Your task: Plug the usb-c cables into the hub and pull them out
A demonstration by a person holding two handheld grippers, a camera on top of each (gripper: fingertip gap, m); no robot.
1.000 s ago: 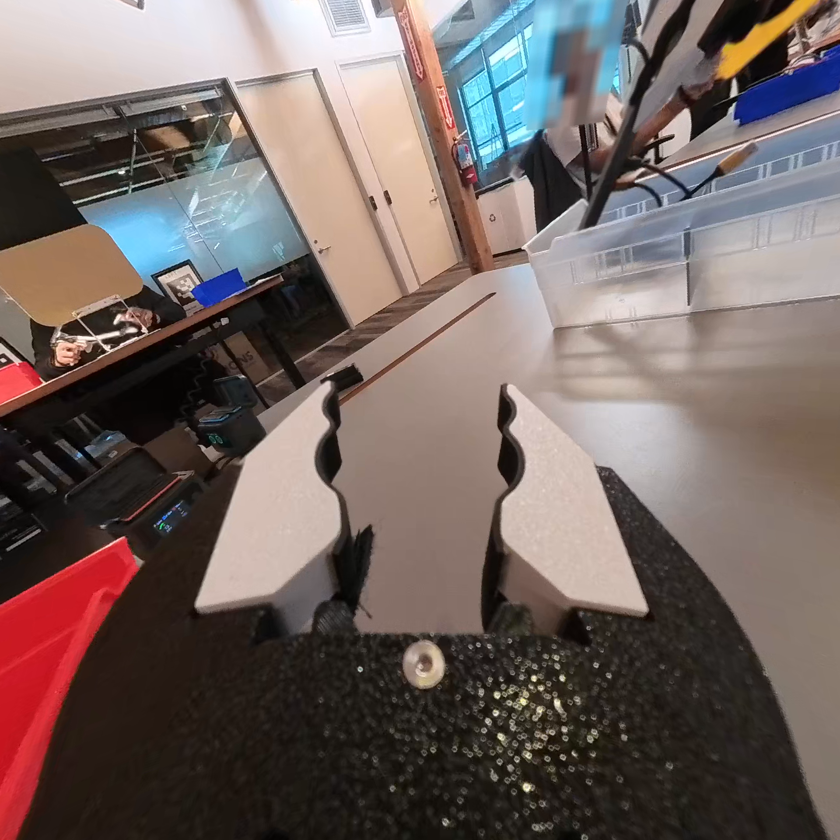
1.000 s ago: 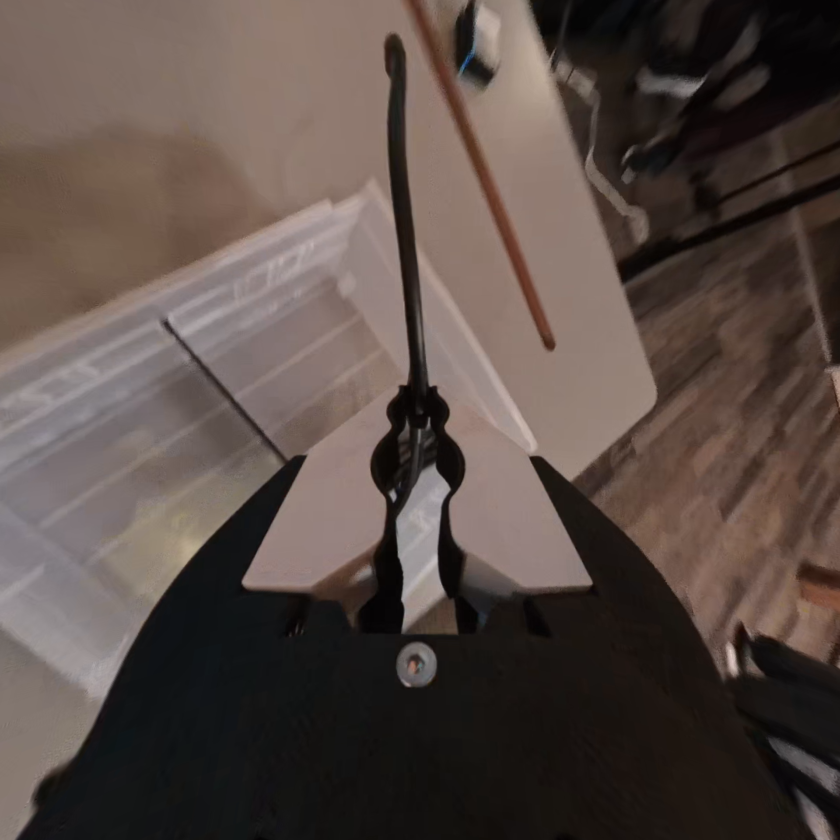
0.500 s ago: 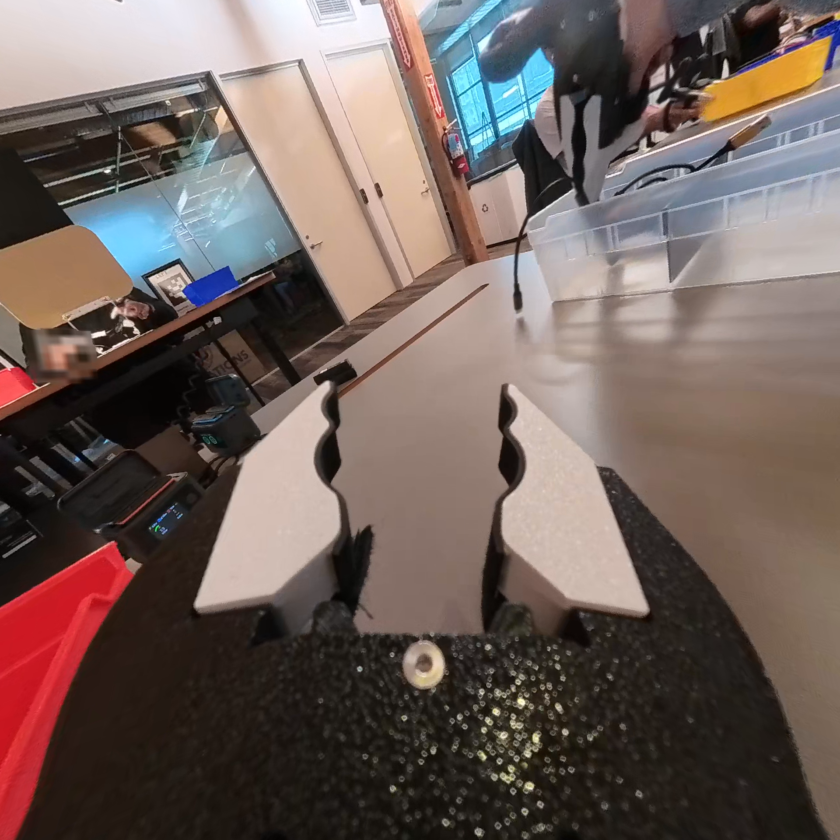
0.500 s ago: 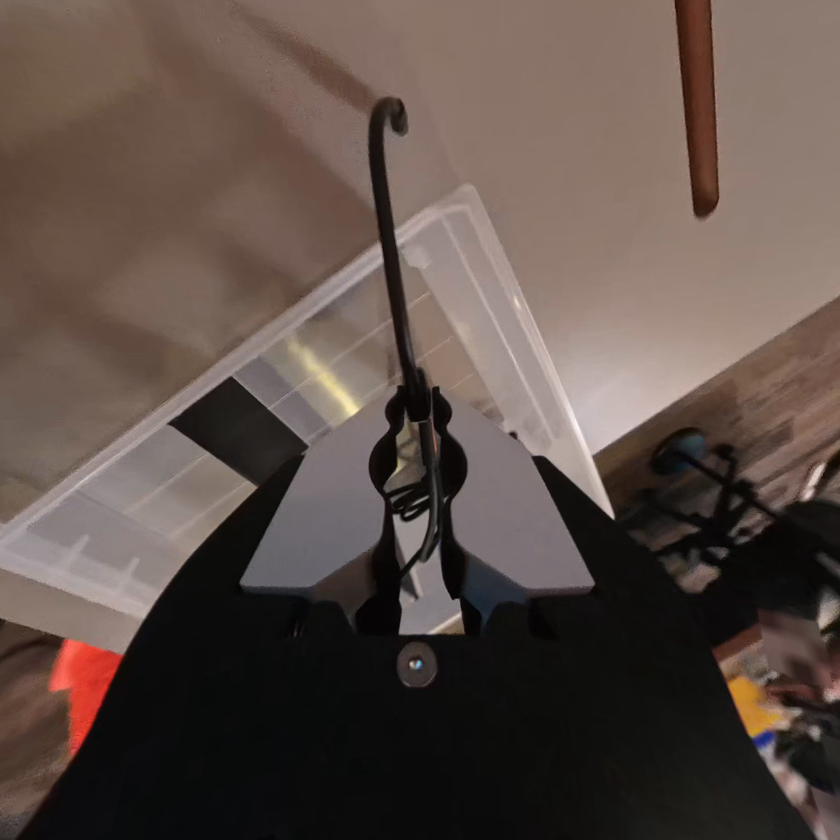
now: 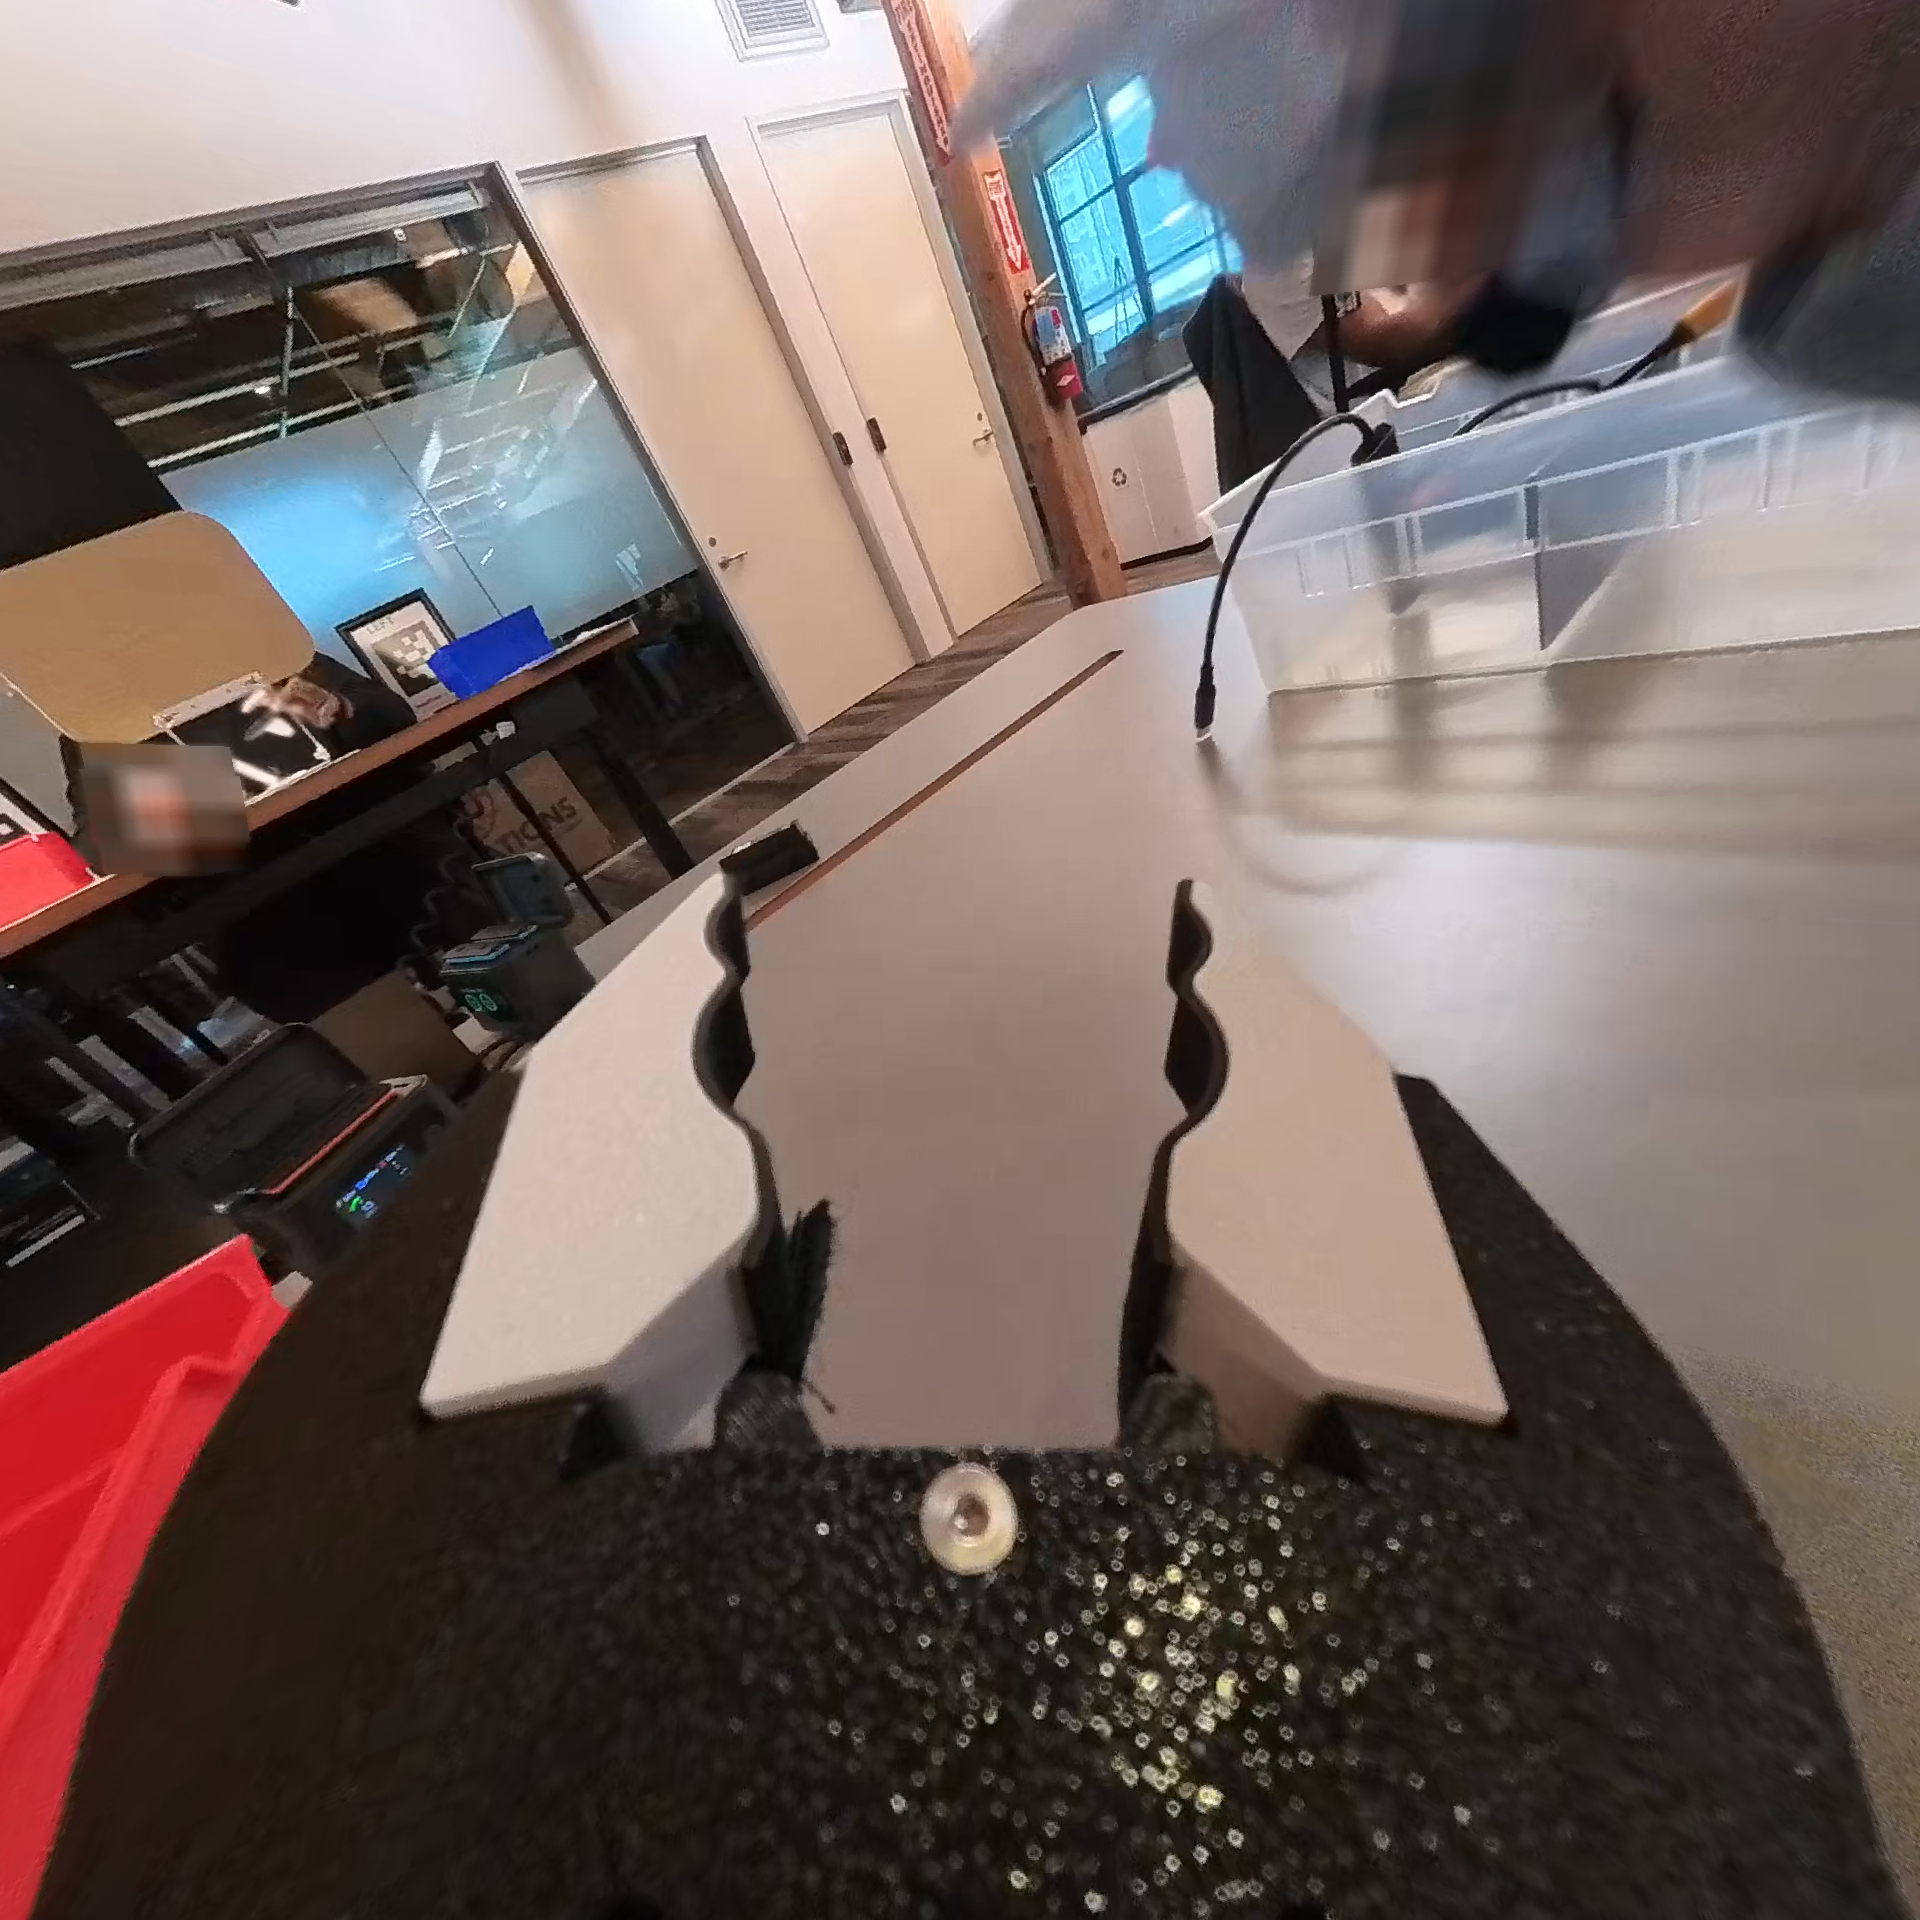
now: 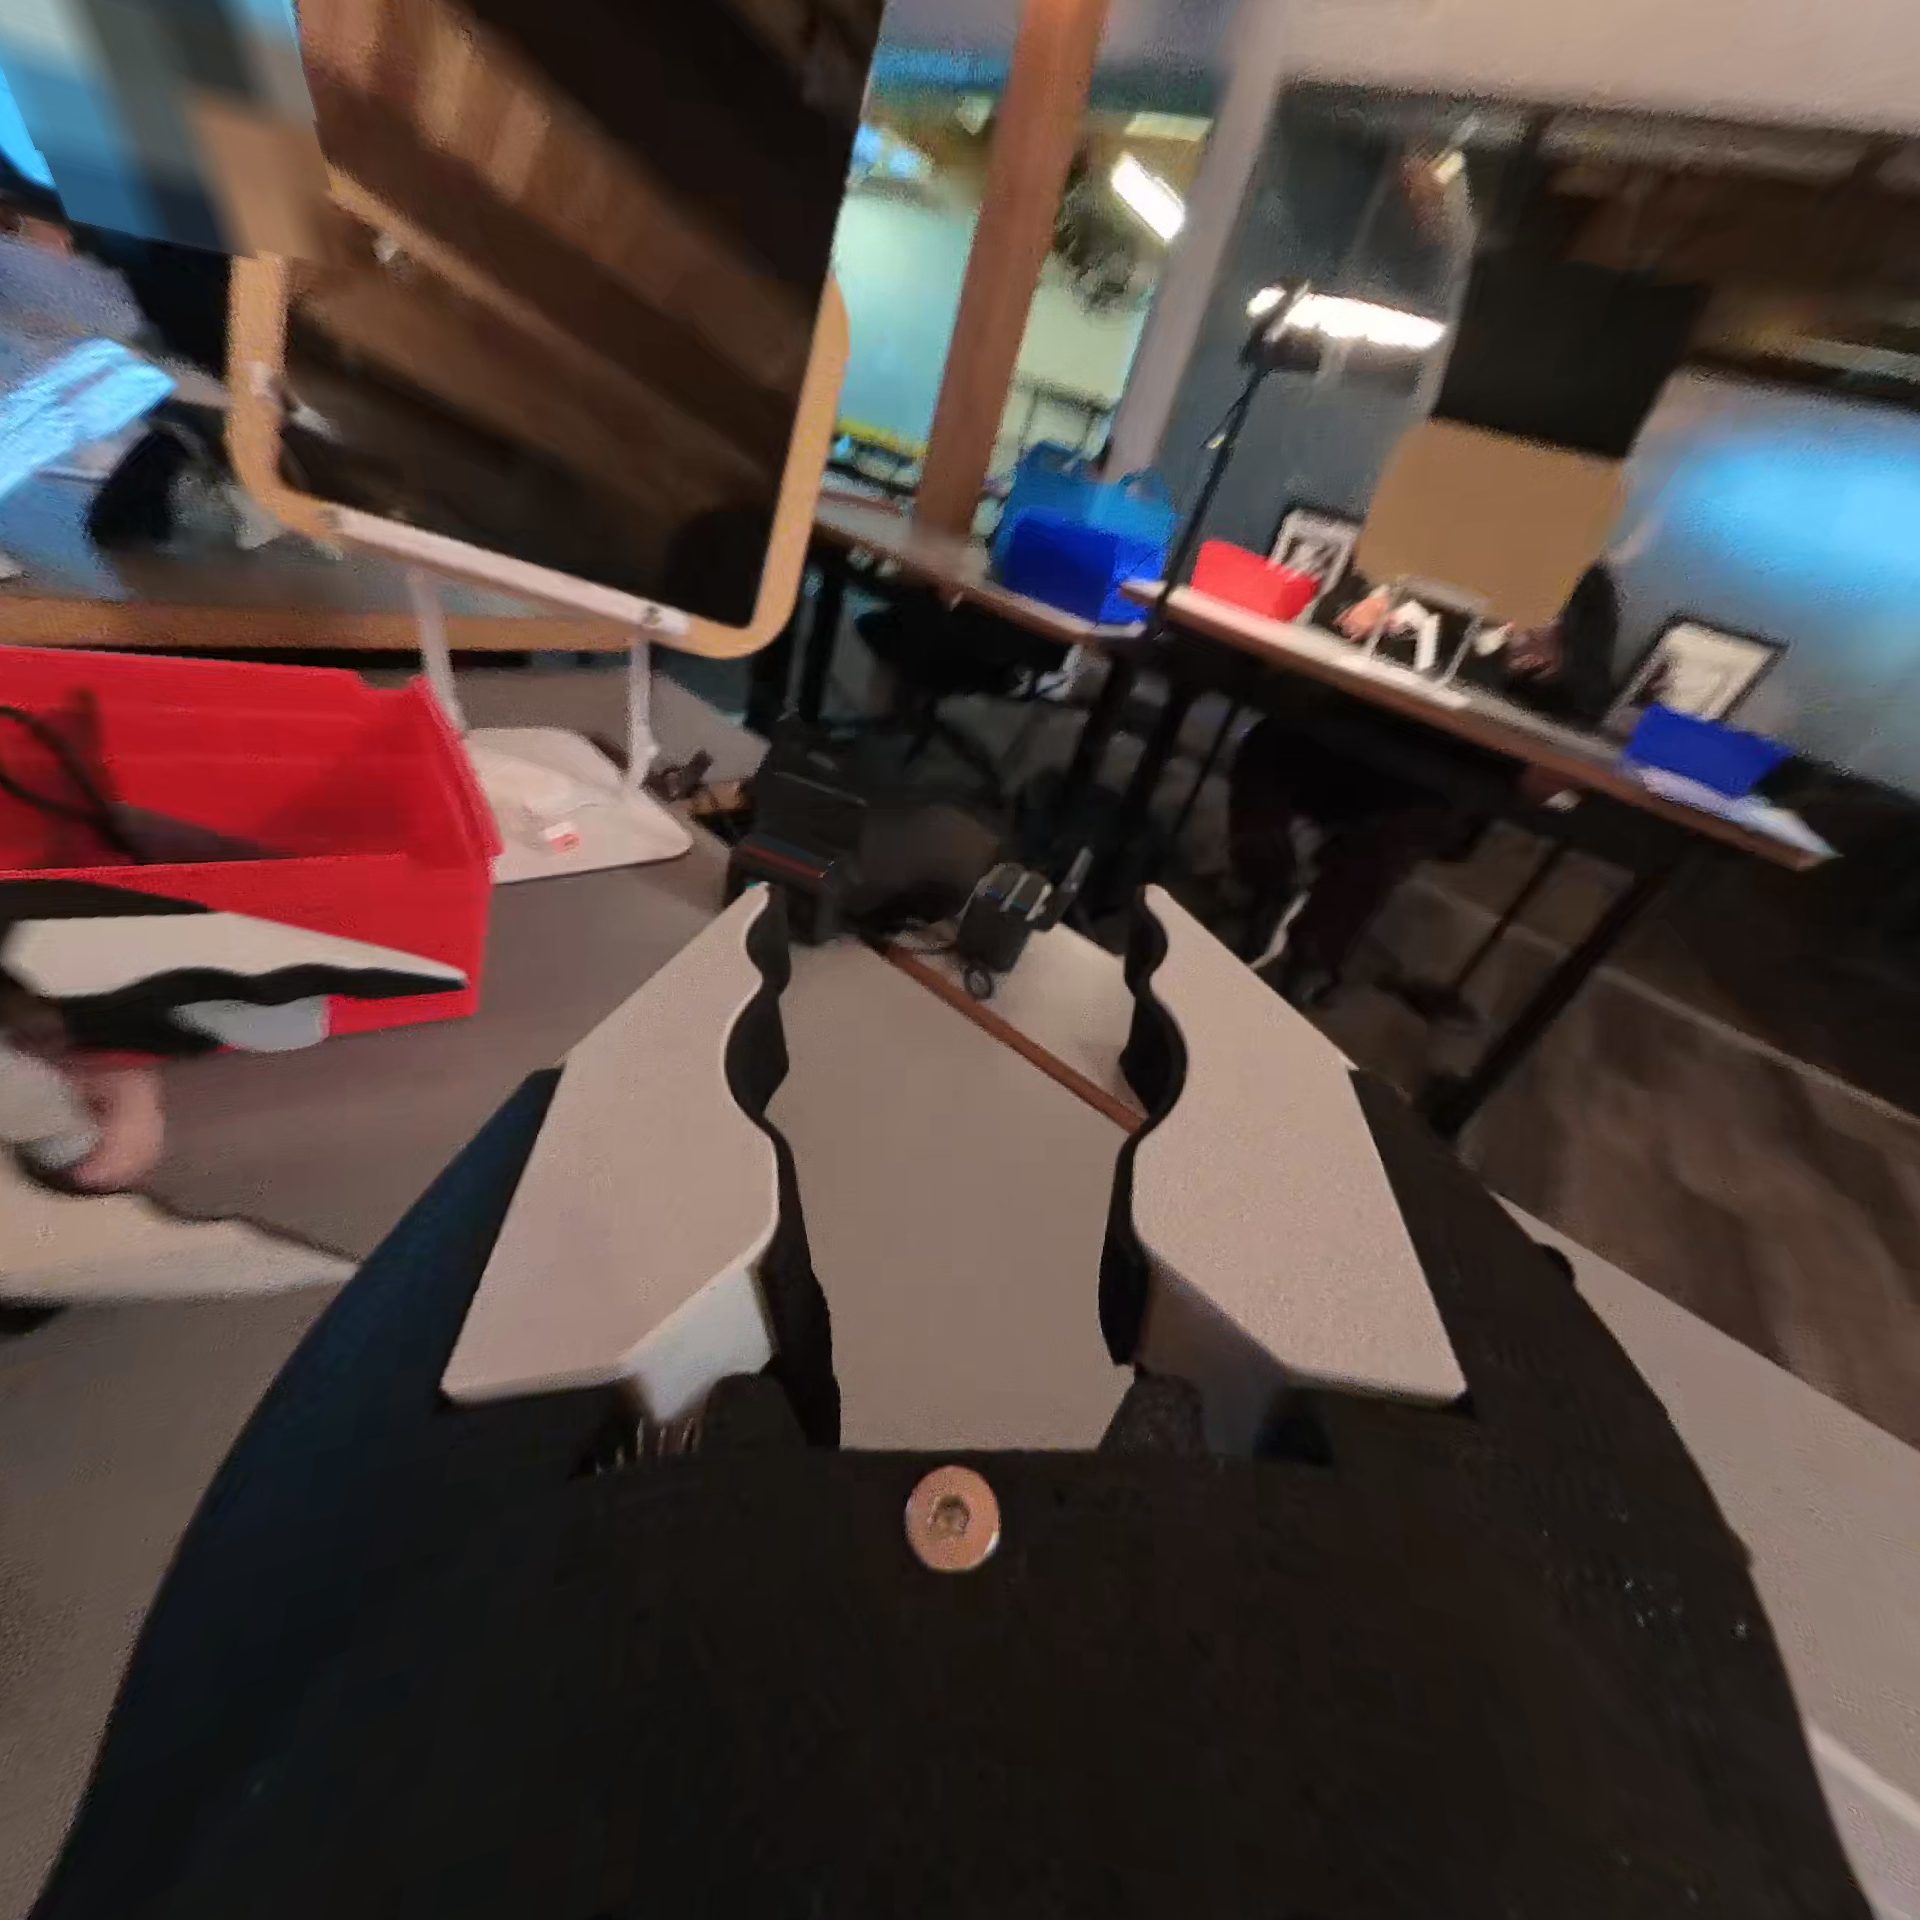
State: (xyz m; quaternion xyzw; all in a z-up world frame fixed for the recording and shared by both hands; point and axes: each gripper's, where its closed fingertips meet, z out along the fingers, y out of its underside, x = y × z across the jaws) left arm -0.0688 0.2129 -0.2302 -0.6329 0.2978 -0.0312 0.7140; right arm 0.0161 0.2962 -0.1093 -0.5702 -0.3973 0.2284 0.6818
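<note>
In the left wrist view, the left gripper (image 5: 961, 997) sat low over the grey table (image 5: 1558, 1039), its fingers spread wide with nothing between them, just as in the two earlier frames. Ahead and to its right stood the clear bin (image 5: 1621, 530). A black cable (image 5: 1242, 520) hung over the bin's near corner, its plug end dangling down to just above the table, well ahead of the fingers. Half a second earlier that cable hung from the right gripper above the bin; now it was draped loose on the rim. A blurred dark shape filled the upper right of this view; it could not be made out clearly.

In the right wrist view, the right gripper (image 6: 951, 997) was wide open and empty. A second and half a second earlier its fingers were pinched on the cable over the bin; now the view had swung away to look across the table toward other desks. To its left lay a red bin (image 6: 260, 810), with the left gripper's fingers showing in front of it. Neither cable nor bin appeared ahead of it.

The release suggests the cable had been dropped back at the bin. No hub showed in either view, so how much of the task remained could not be judged.
</note>
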